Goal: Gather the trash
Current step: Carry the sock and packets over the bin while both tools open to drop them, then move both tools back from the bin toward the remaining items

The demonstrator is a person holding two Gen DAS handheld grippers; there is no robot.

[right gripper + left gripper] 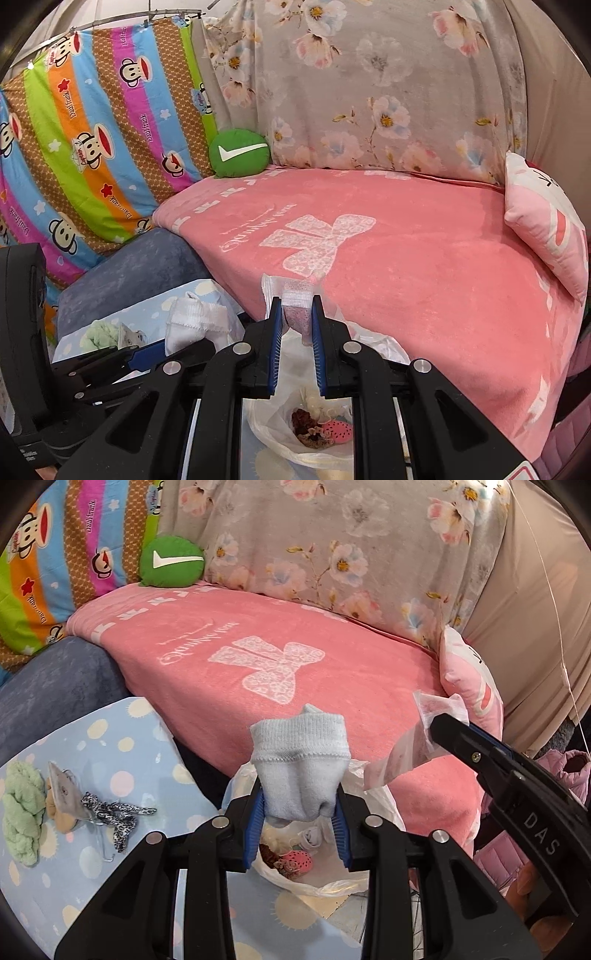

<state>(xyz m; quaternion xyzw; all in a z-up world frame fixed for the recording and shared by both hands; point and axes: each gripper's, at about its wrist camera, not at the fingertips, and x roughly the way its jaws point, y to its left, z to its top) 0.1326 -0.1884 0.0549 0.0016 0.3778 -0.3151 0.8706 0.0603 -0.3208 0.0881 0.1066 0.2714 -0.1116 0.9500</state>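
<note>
My left gripper [300,805] is shut on a light blue sock [301,760] and holds it over an open white plastic bag [332,886]. The bag holds several small items, among them a pink spotted one [297,860]. My right gripper [294,314] is shut on a pink-and-white sock in a clear wrapper [297,306], above the same bag [295,435]. The right gripper also shows in the left wrist view [439,727] with the wrapped sock [406,753]. The left gripper with its sock [192,325] shows at the lower left of the right wrist view.
A pink blanket [295,657] covers the bed behind the bag. A green sock [20,812], a tagged item and a leopard-print piece [114,816] lie on the dotted blue cloth [129,746] at the left. A pink pillow [546,229] and green cushion [238,153] sit on the bed.
</note>
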